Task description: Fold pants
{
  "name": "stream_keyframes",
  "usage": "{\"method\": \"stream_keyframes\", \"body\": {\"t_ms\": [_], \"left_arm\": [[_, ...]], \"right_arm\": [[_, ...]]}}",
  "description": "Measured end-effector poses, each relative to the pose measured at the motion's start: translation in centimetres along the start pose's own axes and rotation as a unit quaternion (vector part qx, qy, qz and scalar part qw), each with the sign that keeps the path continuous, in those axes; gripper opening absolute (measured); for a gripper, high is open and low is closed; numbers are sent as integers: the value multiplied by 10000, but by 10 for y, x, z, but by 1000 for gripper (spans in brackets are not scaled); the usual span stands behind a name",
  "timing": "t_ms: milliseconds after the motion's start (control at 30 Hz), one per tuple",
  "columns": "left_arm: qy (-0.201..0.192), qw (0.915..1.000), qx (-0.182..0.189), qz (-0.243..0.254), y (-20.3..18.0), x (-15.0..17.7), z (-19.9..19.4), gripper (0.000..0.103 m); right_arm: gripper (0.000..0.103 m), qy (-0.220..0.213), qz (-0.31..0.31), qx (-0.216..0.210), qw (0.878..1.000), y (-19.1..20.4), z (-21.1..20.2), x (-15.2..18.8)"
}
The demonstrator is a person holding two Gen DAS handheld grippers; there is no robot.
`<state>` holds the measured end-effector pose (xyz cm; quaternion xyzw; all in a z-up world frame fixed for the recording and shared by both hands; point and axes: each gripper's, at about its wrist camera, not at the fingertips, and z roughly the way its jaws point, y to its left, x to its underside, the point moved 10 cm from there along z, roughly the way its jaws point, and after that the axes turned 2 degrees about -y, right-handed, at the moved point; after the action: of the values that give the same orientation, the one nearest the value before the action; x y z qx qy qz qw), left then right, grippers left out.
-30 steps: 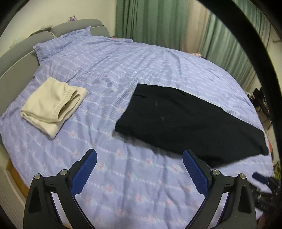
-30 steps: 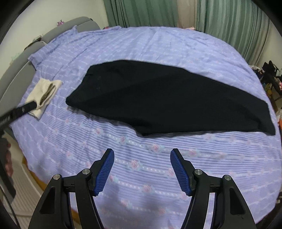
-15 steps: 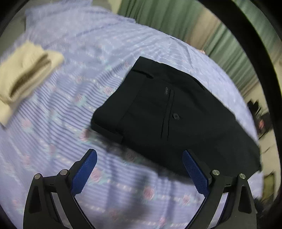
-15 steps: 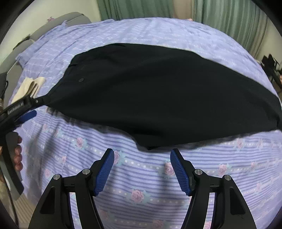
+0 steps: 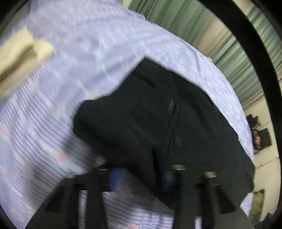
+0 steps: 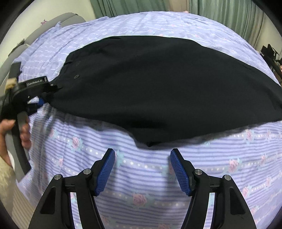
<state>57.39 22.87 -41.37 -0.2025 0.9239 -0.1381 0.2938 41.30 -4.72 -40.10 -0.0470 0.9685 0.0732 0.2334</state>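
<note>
Black pants (image 6: 158, 82) lie flat on the purple flowered bedspread (image 6: 141, 185), waist to the left, legs to the right. In the blurred left wrist view the pants (image 5: 141, 123) fill the middle and my left gripper (image 5: 141, 178) has closed in around their near waist edge; the blur hides whether the pads pinch the cloth. In the right wrist view the left gripper (image 6: 42, 98) sits at the waist corner. My right gripper (image 6: 142, 169) is open and empty just short of the pants' near edge.
A folded cream garment (image 5: 19, 58) lies on the bed to the left. A grey headboard (image 6: 52, 22) is at the far left, green curtains (image 6: 141, 5) behind the bed. Dark items (image 5: 260, 137) stand on the floor at right.
My left gripper has moved forward to the waist edge and its fingers have closed in from wide open. My right gripper has moved closer to the pants' near edge, still open.
</note>
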Motion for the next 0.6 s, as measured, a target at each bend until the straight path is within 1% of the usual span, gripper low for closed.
{"method": "stream_keyframes", "body": {"t_ms": [100,267,367,433,500,567,600], "left_arm": [[-196,9998,-45,31,-14,-20,-8,26],[-384,9990,-184,162,-42,-50,-14,26],[-493,9974,-291,444,-54,-57,-15,26],[-511,9969,-314,506,-58,-62,-15,26],[-494,9968,-332,536,-60,-63,-14,26],[-491,9962,-372,623,-63,-65,-10,26],[-495,9956,-413,682,-64,-65,-9,26]], "right_arm": [[66,-138,-108,-141,9997,7,0,-10],[65,-437,-145,-278,9986,10,-13,-35],[65,-659,-139,-430,9968,7,-25,-52],[65,-741,-128,-505,9959,3,-26,-62],[61,-790,-63,-532,9954,-4,-31,-75],[61,-949,-57,-499,9942,-8,-44,-86],[61,-950,-116,-476,9943,-9,-45,-87]]}}
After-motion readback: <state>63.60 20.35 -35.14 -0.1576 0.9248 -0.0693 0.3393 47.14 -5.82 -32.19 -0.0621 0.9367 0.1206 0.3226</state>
